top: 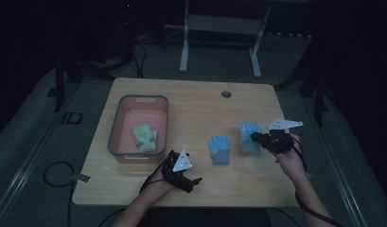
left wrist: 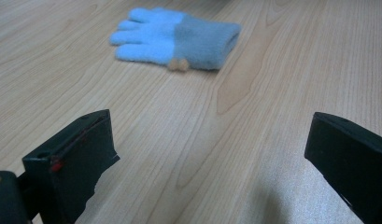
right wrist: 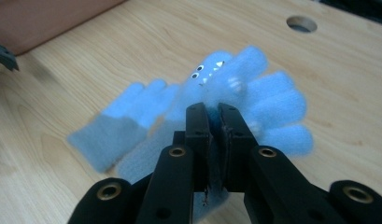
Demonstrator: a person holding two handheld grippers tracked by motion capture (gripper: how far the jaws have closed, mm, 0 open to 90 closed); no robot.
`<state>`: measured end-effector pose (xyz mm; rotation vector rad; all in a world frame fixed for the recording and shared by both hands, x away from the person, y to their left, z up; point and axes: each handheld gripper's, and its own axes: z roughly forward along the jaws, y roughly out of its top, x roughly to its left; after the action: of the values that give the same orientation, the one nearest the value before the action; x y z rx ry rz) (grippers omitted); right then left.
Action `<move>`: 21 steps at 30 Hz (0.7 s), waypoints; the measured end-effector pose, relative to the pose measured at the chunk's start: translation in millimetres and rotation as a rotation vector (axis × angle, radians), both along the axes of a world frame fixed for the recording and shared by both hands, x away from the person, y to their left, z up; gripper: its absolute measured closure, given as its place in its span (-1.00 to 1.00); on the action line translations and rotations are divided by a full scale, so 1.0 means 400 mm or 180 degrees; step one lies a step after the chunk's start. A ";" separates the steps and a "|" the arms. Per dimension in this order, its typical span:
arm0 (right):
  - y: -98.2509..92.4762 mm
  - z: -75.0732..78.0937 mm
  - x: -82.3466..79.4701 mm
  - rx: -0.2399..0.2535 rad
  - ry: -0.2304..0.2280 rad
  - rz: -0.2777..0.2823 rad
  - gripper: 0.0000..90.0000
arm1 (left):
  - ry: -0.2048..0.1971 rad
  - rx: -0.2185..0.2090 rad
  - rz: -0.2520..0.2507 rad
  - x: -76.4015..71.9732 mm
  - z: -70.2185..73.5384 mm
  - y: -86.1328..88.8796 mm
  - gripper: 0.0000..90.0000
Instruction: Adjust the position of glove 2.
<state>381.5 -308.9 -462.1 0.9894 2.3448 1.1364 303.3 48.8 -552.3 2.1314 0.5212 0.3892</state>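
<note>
A: High view dim, bluish cast; surroundings near black, table [top: 191,101] the one lit patch. Grainy, soft detail.

B: Gripper views far brighter, warm even light on the wood. Soft shadows under the left gripper [left wrist: 212,158] jaws.

A: Right gripper view: held glove [right wrist: 235,88] smeared with motion blur, jaws sharp.

B: Lying glove [left wrist: 179,37] slightly soft. No glare noted.
</note>
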 end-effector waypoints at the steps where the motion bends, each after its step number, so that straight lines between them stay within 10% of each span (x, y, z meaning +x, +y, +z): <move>1: 0.005 0.007 0.000 0.0028 -0.0015 0.0029 0.86 | -0.0002 0.0004 0.0001 0.000 0.000 0.000 -0.96; 21: 0.169 0.038 0.007 0.0145 -0.0010 0.0527 0.87 | -0.0015 -0.0008 -0.0012 -0.001 0.002 -0.002 -0.96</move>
<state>384.3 -241.5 -447.1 0.8197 2.4456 1.2563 302.7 48.0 -551.4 2.1282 0.5146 0.3912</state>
